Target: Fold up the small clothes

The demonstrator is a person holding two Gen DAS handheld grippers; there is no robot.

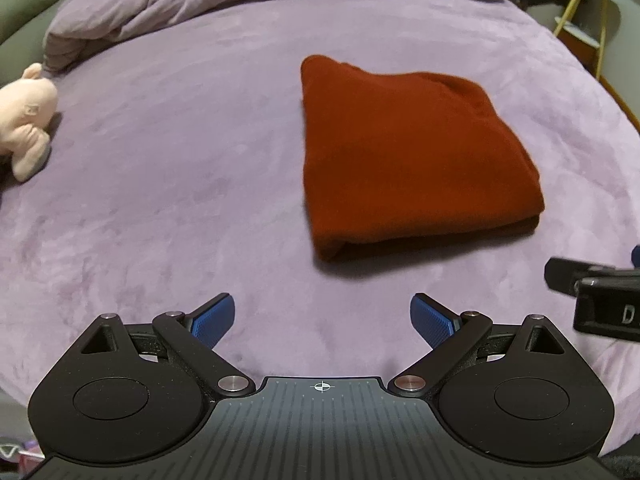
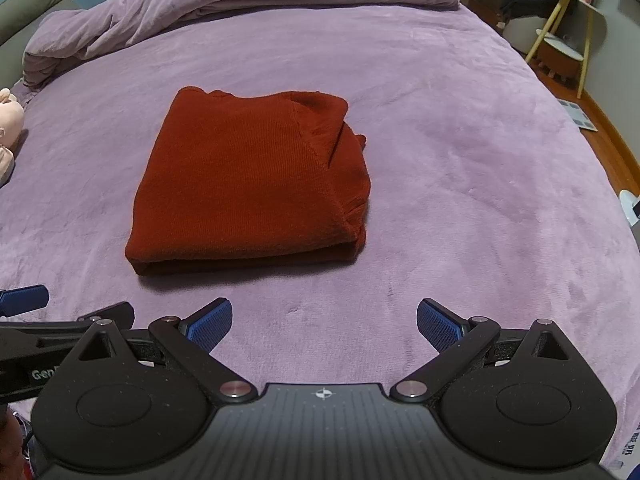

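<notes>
The rust-red knitted garment, folded into a thick rectangle (image 2: 252,180), lies on the lilac plush bed (image 2: 460,160), at one o'clock from the left hand-held gripper (image 1: 322,318) and eleven o'clock from the right hand-held gripper (image 2: 324,322). Both are spread and empty, about equally near.

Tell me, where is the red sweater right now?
The folded red sweater lies mid-bed on the purple blanket, ahead of both open grippers, untouched.
</notes>
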